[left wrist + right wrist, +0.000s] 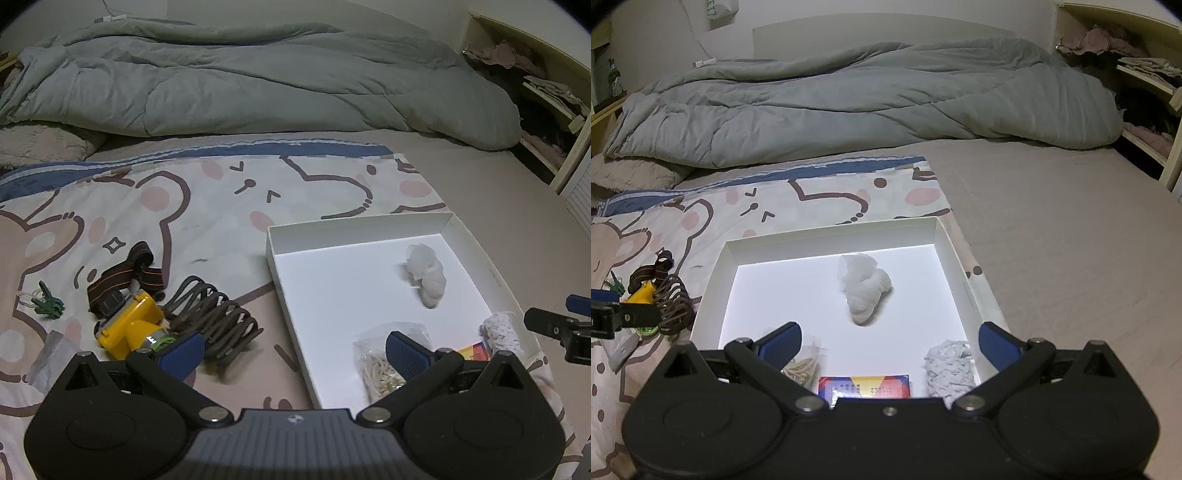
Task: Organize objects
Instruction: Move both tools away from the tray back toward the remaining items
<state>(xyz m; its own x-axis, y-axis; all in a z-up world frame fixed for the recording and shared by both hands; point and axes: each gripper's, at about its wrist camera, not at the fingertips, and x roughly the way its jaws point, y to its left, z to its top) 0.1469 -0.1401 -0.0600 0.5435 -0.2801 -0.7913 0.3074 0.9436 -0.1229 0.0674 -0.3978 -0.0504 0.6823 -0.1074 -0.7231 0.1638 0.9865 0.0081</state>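
Left gripper (291, 350), jaws spread wide and holding nothing, hangs over the left wall of the white box (288, 295). Right gripper (890, 341), equally wide and empty, hangs over the box's near edge.

Along the box's near edge lie a clear bag of pale strips (805, 365) at the left, a red-and-blue card pack (864, 386) in the middle, and a white knitted piece (947, 363) in the near right corner. A white fluffy bundle (864, 291) lies toward the far right of the box floor.

Outside the box, to its left on the cartoon-print sheet (207, 199), a yellow headlamp (129, 328) with striped strap (125, 277) touches a coiled brown cord (218, 317); a green clip (46, 301) lies farther left. A grey duvet (240, 81) is heaped across the bed's far side.
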